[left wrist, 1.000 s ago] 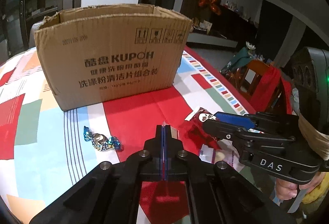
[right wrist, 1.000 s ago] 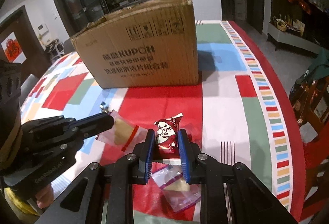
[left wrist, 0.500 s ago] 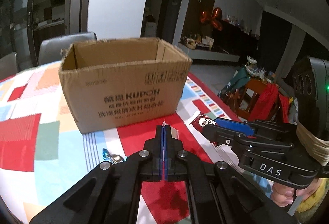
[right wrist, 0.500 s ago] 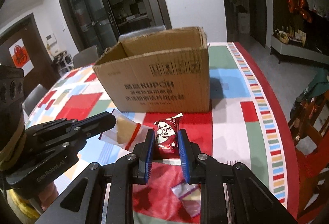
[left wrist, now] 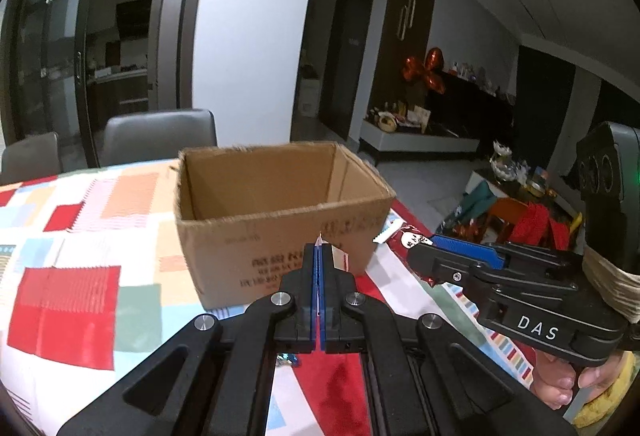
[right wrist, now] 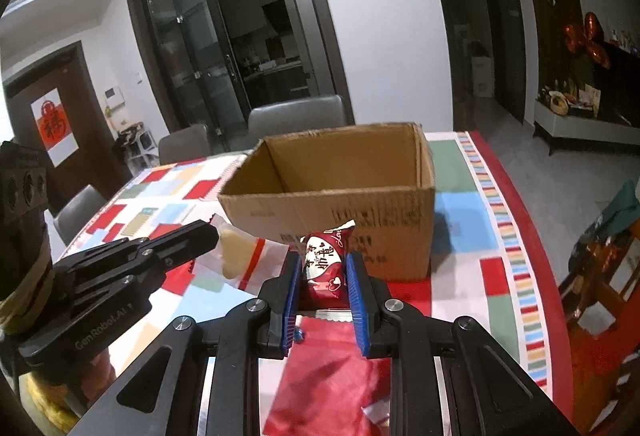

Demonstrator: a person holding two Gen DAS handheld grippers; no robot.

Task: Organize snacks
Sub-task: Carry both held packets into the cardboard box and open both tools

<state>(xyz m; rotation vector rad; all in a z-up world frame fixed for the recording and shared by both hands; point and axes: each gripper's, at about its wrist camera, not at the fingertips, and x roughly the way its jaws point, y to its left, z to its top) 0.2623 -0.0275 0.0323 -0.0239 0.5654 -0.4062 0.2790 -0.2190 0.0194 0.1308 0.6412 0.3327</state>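
Observation:
An open cardboard box point(left wrist: 280, 220) stands on the patchwork tablecloth; it also shows in the right wrist view point(right wrist: 340, 192), and its visible inside looks empty. My left gripper point(left wrist: 319, 256) is shut on the edge of a clear snack bag point(right wrist: 240, 252) with a yellow pastry and a red stripe, held in the air near the box's front. My right gripper point(right wrist: 322, 268) is shut on a red snack packet point(right wrist: 325, 264) with white print, also lifted in front of the box. The right gripper shows in the left wrist view point(left wrist: 420, 256) with the packet point(left wrist: 404, 238).
A blue-wrapped candy point(right wrist: 299, 334) lies on the tablecloth point(left wrist: 64, 300) below the grippers. Grey chairs point(right wrist: 296, 112) stand behind the table. A red chair with clutter point(left wrist: 528, 220) is off the table's right edge.
Both grippers have risen with their snacks. The box's open top has come into view, and the candy and bags on the table have dropped out of sight below.

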